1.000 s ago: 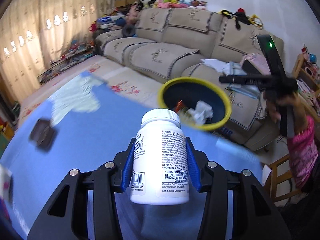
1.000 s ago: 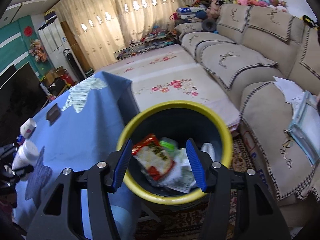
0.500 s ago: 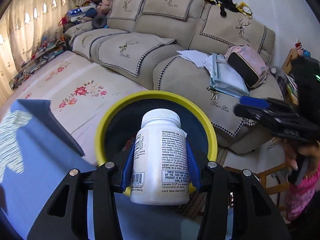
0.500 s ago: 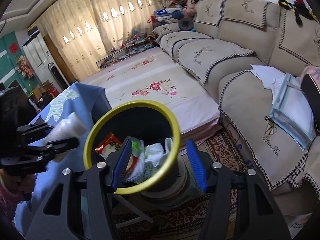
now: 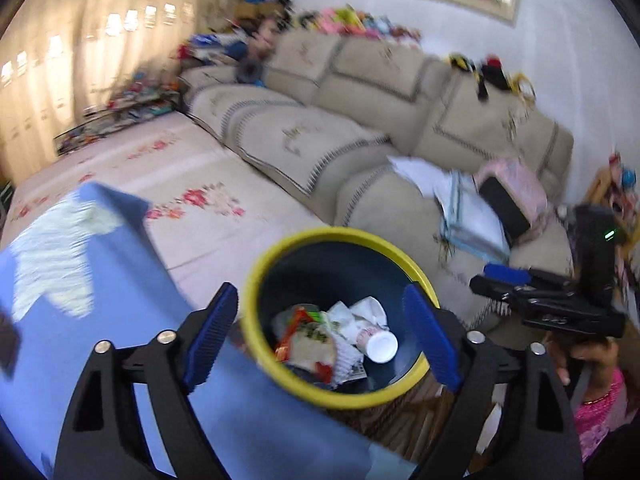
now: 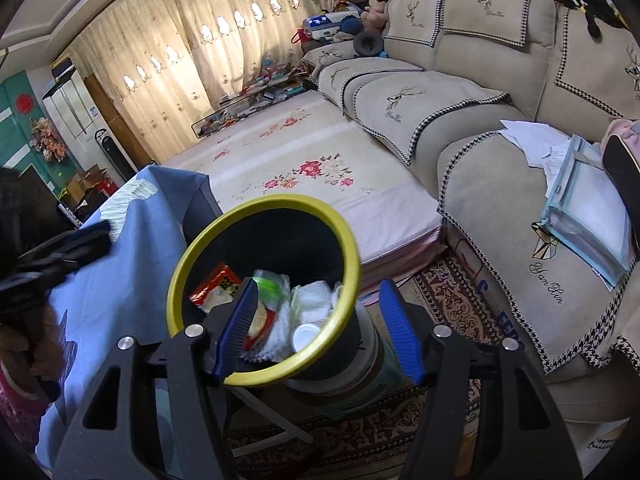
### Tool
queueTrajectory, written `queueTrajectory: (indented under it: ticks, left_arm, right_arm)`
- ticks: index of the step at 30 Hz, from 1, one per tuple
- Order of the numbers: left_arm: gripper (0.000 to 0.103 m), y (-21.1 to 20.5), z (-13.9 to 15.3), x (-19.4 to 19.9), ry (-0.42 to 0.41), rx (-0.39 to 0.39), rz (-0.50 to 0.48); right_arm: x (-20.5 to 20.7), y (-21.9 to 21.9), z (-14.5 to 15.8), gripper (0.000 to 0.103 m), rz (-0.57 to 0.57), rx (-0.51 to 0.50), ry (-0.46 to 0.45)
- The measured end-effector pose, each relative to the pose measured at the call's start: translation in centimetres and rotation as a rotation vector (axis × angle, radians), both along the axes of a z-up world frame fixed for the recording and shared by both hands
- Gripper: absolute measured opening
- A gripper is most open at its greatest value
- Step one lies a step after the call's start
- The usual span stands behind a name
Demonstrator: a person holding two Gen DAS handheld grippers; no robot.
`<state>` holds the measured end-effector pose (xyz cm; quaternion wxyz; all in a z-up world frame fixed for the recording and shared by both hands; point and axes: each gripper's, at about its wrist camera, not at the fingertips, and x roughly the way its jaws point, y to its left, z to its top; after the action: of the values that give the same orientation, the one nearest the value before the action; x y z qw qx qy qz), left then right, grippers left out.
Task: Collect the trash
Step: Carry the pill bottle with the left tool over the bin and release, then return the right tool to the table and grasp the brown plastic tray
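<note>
A dark bin with a yellow rim [image 5: 280, 256] stands beside the blue-clothed table [image 5: 120, 320]. Inside lie wrappers, crumpled paper and the white pill bottle [image 5: 378, 342], on its side. My left gripper [image 5: 320, 336] is open and empty above the bin. My right gripper [image 6: 320, 330] is open and empty over the bin's near rim [image 6: 260, 378]; the bottle's white cap [image 6: 303, 336] shows in that view too. The right gripper also appears in the left wrist view [image 5: 504, 280], right of the bin.
A beige sofa [image 6: 480, 120] with papers and a folder [image 6: 588, 216] runs along the right. A floral mat [image 6: 304, 160] covers the floor beyond the bin. A patterned rug [image 6: 452, 304] lies under the bin. A dark object [image 5: 6, 344] sits on the table's left edge.
My left gripper has opened and let go of the white pill bottle, which now lies in the bin. The right gripper has stayed open near the bin.
</note>
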<state>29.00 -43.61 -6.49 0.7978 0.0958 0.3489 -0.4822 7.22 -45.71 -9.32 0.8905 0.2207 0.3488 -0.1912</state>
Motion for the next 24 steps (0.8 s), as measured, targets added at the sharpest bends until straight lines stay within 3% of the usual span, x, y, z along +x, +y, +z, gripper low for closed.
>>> queueTrajectory:
  ticks: [6,11,16,20,24]
  left_arm:
    - [0.092,12.8,1.4,0.9,-0.024,-0.094,0.235]
    - [0.095,22.8,1.1,1.6,-0.069,-0.102,0.419]
    - [0.096,31.6,-0.3,2.3,-0.119,-0.069,0.590]
    - [0.096,36.2,-1.1,3.3,-0.145,-0.062,0.659]
    - [0.096,39.3,-1.9,3.7,-0.160,-0.096,0.706]
  right_arm:
    - [2.5,3.0,0.6,0.061,0.054,-0.026,0.021]
    - [6.1,6.8,1.6,0.063,0.139,-0.062,0.038]
    - [11.8,13.1,3.0,0.063,0.294,-0.112,0.037]
    - [16.8,18.9,3.7,0.064,0.455,-0.134,0.028]
    - [22.2,25.1,4.2,0.072,0.621,-0.159,0.011]
